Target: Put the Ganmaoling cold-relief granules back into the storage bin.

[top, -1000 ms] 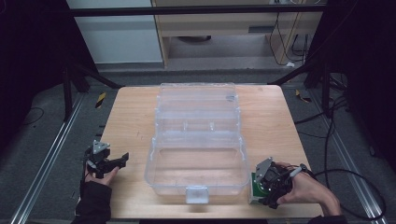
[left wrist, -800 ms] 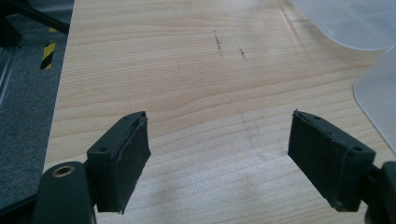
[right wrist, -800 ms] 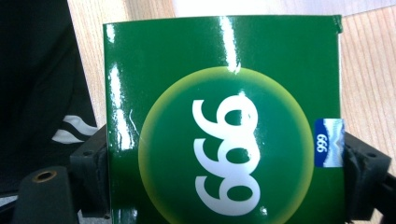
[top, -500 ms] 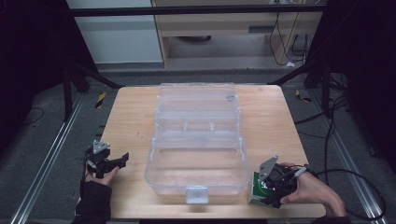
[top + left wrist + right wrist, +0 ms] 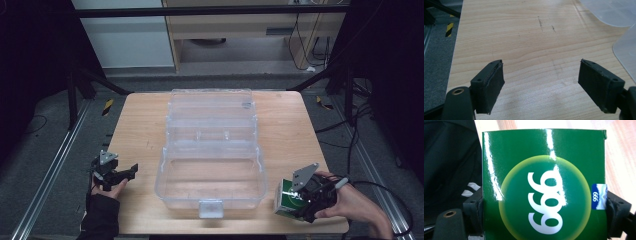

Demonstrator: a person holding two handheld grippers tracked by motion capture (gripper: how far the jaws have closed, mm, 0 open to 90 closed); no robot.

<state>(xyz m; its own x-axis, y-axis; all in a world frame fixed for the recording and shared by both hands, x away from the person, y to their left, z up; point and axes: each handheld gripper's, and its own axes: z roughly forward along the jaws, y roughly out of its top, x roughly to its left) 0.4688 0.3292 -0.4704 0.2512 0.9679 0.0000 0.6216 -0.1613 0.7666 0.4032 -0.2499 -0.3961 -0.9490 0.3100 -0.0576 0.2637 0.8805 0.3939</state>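
Observation:
A green carton (image 5: 285, 201) with a yellow-ringed disc and white digits sits between the jaws of my right gripper (image 5: 291, 204), which is shut on its two sides. The carton hangs tilted just above the table's front right corner. In the right gripper view the carton (image 5: 544, 170) stands right before the camera, and the pads (image 5: 476, 212) press its edges around my right gripper (image 5: 545, 216). My left gripper (image 5: 129, 171) rests open at the table's left front. Its jaws stand wide apart over bare wood at my left gripper (image 5: 541, 82).
A large clear plastic box (image 5: 165, 170) lies open in the middle of the wooden table (image 5: 135, 125), its lid folded back and a latch (image 5: 210, 207) at the front. Its rim (image 5: 626, 52) shows to the left gripper's right. Dark floor and rails surround the table.
My right gripper has risen a little and shifted right with the green carton, which now hangs tilted off the table. The left gripper has stayed put.

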